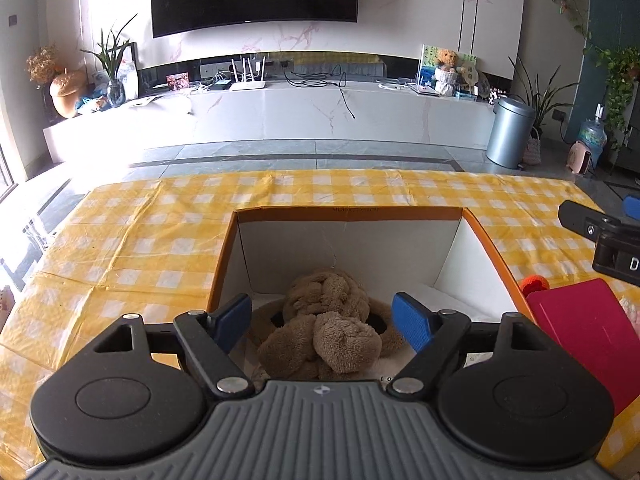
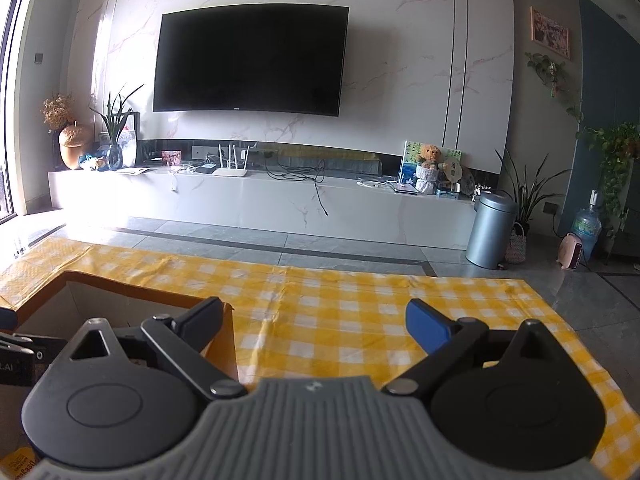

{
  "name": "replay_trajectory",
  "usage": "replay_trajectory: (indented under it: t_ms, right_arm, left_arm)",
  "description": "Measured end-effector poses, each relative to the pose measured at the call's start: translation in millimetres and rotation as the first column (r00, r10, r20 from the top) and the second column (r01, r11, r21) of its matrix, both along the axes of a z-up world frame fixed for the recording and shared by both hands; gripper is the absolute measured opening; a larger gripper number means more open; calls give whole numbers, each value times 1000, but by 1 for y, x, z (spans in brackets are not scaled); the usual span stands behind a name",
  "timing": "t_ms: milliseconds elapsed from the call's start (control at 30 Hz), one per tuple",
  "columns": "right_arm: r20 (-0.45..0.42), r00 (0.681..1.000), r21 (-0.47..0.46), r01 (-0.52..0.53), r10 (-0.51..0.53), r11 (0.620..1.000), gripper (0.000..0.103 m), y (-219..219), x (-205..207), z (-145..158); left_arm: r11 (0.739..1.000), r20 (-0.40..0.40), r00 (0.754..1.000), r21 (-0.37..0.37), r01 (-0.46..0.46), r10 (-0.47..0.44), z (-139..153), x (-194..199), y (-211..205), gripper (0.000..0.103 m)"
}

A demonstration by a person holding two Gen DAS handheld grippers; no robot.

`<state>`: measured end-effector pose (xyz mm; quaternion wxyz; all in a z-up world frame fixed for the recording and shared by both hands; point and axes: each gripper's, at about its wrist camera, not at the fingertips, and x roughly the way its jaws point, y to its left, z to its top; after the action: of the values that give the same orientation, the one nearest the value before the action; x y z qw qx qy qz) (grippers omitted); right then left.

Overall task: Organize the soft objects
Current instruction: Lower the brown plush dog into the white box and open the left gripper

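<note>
A brown plush toy [image 1: 326, 330] lies inside an open cardboard box [image 1: 348, 213] with orange edges and white inner walls, on the yellow checked tablecloth [image 1: 132, 240]. My left gripper [image 1: 326, 322] is open, above the box's near side, its blue pads on either side of the toy and apart from it. My right gripper [image 2: 320, 324] is open and empty, above the tablecloth [image 2: 340, 312] just right of the box [image 2: 132, 292]. The right gripper also shows at the right edge of the left wrist view [image 1: 600, 236].
A red flat object [image 1: 584, 332] and a small orange thing [image 1: 534, 284] lie right of the box. Beyond the table's far edge are a tiled floor, a white TV bench [image 1: 280, 112], a grey bin [image 1: 510, 132] and plants.
</note>
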<state>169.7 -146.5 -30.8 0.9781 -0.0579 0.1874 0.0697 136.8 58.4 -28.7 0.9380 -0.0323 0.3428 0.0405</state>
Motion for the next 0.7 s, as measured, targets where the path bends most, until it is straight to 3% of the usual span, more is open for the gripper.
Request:
replay_trajectory:
  t_ms: [200, 300, 500, 700]
  right_arm:
    - [31, 999, -12, 15, -15, 1000, 96, -8, -5, 11]
    - [33, 999, 4, 38, -38, 999, 97, -20, -9, 22]
    - [23, 998, 9, 66, -66, 998, 100, -47, -20, 36]
    - [40, 999, -105, 35, -31, 994, 100, -64, -33, 44]
  left_arm:
    - [992, -1, 996, -93, -88, 89, 14, -3, 16, 94]
    - [992, 27, 999, -120, -37, 41, 23, -9, 17, 94]
    - [996, 89, 996, -86, 35, -28, 35, -22, -5, 94]
    - [985, 120, 978, -8, 170, -168, 40, -37, -39, 94]
